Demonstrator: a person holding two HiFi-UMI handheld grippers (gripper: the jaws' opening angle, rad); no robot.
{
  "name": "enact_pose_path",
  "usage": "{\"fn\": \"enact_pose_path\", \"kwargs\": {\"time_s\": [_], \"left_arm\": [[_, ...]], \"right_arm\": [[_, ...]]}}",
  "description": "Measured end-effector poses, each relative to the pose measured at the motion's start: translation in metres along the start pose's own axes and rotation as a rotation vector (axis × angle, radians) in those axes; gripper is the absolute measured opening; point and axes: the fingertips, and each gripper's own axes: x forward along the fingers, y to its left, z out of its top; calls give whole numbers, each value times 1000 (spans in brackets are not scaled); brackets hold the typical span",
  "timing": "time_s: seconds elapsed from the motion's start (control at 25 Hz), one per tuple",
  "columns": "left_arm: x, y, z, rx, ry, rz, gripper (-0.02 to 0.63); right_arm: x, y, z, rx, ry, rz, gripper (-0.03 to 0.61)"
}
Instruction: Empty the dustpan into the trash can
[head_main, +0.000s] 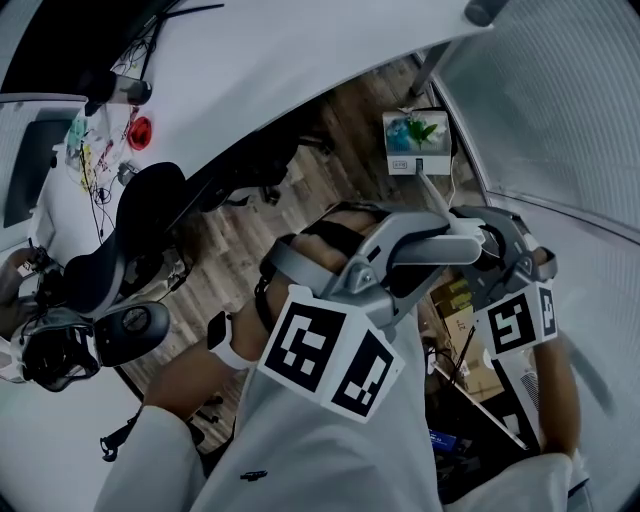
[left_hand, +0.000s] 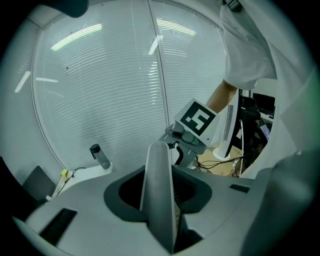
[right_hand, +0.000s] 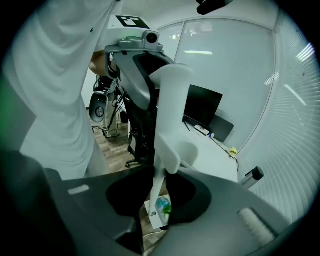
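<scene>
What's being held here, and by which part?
The dustpan, by its handle: the left gripper is shut on the wide grip, the right gripper on the thin stem nearer the pan.

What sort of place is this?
Most likely an office: a white desk with a dark monitor, a black office chair on wood-look flooring, and slatted blinds along the wall.

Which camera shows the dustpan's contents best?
The head view: the dustpan shows whole from above, green and blue bits inside. The right gripper view catches only part of it past the jaws; the left gripper view misses it.
</scene>
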Motion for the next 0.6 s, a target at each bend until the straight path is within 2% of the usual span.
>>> {"fn": "enact_pose_path", "kwargs": {"time_s": [0.32,0.6], "left_arm": [[21,7,4,-87,-80,34,112],[36,14,-9,-267,-137,37,112]], "right_arm": [[-7,-15,-21,-53,82,53,89],[2,-23,-38,-78,157,123,88]]}}
